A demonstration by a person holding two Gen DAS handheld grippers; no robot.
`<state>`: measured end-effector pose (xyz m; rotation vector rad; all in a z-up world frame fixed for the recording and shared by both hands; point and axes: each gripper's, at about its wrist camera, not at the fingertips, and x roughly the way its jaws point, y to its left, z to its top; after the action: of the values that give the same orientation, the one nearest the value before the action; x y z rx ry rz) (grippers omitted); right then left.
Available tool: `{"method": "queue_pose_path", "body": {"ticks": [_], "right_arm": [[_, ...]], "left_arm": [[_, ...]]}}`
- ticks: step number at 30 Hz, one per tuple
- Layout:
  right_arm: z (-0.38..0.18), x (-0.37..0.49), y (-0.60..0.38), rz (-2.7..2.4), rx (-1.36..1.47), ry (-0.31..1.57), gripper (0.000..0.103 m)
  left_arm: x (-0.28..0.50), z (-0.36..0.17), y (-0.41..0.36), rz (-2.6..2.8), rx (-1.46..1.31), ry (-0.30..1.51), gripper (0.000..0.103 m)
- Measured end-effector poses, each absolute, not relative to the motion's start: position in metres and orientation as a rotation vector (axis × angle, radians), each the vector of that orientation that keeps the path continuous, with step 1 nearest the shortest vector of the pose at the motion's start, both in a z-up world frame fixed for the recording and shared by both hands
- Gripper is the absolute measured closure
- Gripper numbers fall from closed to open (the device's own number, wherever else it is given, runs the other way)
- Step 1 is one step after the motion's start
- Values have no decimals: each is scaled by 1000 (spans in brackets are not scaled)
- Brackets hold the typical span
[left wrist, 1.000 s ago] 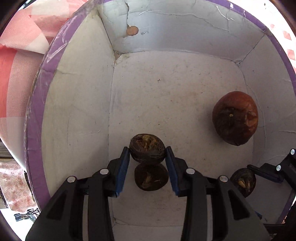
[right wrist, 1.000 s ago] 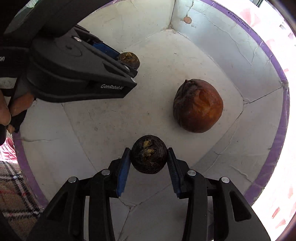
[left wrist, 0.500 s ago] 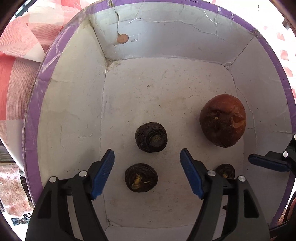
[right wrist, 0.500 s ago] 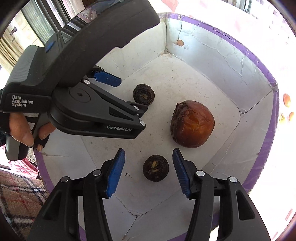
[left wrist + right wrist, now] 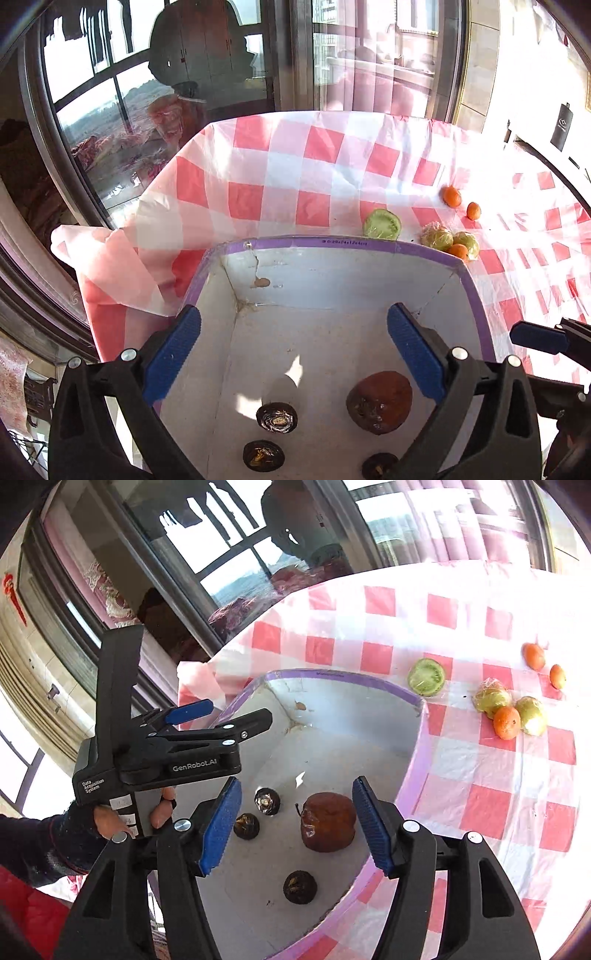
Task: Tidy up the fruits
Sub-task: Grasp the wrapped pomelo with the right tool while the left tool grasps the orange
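Observation:
A white box with a purple rim (image 5: 332,242) (image 5: 332,675) holds a big shrivelled brown fruit (image 5: 380,402) (image 5: 328,827) and three small dark fruits (image 5: 277,417) (image 5: 263,455) (image 5: 378,466), seen from the right wrist too (image 5: 267,801) (image 5: 246,826) (image 5: 300,887). My left gripper (image 5: 293,321) (image 5: 236,712) hangs above the box's left side, its jaws opening wide with nothing between them. My right gripper (image 5: 295,790) hovers above the box's near side, jaws also opening and empty.
Beyond the box on the red-checked cloth (image 5: 280,177) lie a halved green fruit (image 5: 382,224) (image 5: 426,676), two wrapped greenish fruits (image 5: 437,238) (image 5: 491,698) and three small oranges (image 5: 452,196) (image 5: 506,722). A window (image 5: 110,92) stands behind the table's far-left edge.
Both grippers let go of the small dark fruits they held, opened and rose out of the box. Both views tilted up, so the table and window now show.

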<state>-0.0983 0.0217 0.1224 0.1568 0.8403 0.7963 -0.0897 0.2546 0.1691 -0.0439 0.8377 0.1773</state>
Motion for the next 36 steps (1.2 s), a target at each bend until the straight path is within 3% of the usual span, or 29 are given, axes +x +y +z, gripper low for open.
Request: {"method": "queue_pose_path", "body": {"ticks": [9,18,32,34,36], "right_arm": [[60,-6,-66,329,-49,929,32],[14,68,-73,457,-264,901,32],[3,135,-30,830,-457,804,26],[3,135,-23,858,-480,791,28],[4,135,-23,854,-478,784,40]], "left_arm": [[-46,200,169,63,-201,790,2],[-3,146,58,-82,-230,971,2],[5,79,20,-3,-219,1112,2],[7,71,18,17,-210,1123,2],[12,62,18,40,-201,1135,2]]}}
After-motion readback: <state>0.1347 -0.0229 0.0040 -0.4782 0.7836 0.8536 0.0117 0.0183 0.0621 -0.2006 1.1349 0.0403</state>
